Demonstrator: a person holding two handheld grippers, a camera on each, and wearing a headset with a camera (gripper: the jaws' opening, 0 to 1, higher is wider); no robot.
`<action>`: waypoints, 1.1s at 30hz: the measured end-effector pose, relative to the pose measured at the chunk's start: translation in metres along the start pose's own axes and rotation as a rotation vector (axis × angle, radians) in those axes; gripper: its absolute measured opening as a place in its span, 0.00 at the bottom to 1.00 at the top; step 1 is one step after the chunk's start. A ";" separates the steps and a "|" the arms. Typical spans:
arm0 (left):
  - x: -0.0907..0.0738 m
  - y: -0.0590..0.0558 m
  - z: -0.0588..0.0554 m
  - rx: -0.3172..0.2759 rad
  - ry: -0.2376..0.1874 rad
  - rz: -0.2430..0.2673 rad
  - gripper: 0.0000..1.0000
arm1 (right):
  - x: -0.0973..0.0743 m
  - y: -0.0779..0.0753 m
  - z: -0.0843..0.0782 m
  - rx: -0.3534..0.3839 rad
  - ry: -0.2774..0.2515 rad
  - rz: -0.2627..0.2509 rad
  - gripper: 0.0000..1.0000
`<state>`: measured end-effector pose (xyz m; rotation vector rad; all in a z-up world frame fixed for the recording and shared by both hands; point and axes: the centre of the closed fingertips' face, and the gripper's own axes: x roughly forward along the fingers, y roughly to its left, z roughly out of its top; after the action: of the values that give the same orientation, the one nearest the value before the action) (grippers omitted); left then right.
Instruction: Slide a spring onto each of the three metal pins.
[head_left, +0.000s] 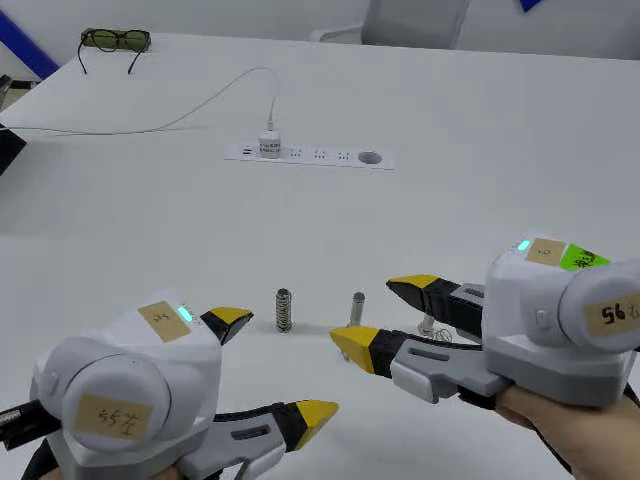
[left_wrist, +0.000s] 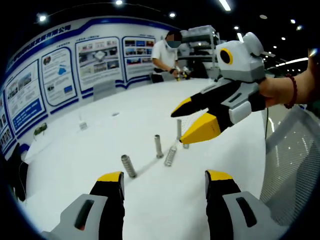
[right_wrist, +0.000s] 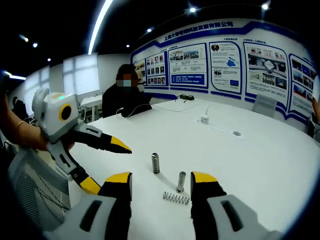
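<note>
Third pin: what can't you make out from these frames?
- Left gripper view: third pin, foot covered by the yellow tip of the right gripper.
- Head view: same pin mostly behind that gripper's jaws.
- Whether it carries a spring: too small and too covered to tell.

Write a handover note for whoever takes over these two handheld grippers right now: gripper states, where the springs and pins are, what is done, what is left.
Left gripper: open, empty.
Right gripper: open, empty, pointing at the loose spring.
Things: seated coiled steel spring stands upright, apparently on its pin. Bare middle metal pin and third short metal pin stand upright. Loose coiled steel spring lies on the white table beside the middle pin.
Done: one pin sprung.
Left: two pins.
</note>
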<state>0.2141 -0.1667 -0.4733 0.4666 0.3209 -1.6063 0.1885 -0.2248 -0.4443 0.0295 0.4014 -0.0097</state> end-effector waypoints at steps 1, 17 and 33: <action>0.001 0.000 0.000 0.007 0.003 -0.005 0.66 | -0.003 -0.001 -0.002 0.001 0.000 -0.002 0.49; 0.024 0.000 -0.003 0.052 0.050 -0.021 0.54 | -0.036 -0.006 -0.025 0.005 -0.004 -0.013 0.52; 0.060 -0.001 -0.008 0.101 0.111 -0.074 0.44 | -0.057 -0.021 -0.043 0.074 0.010 -0.056 0.58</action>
<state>0.2108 -0.2157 -0.5094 0.6290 0.3450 -1.6773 0.1190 -0.2444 -0.4622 0.0918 0.4116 -0.0798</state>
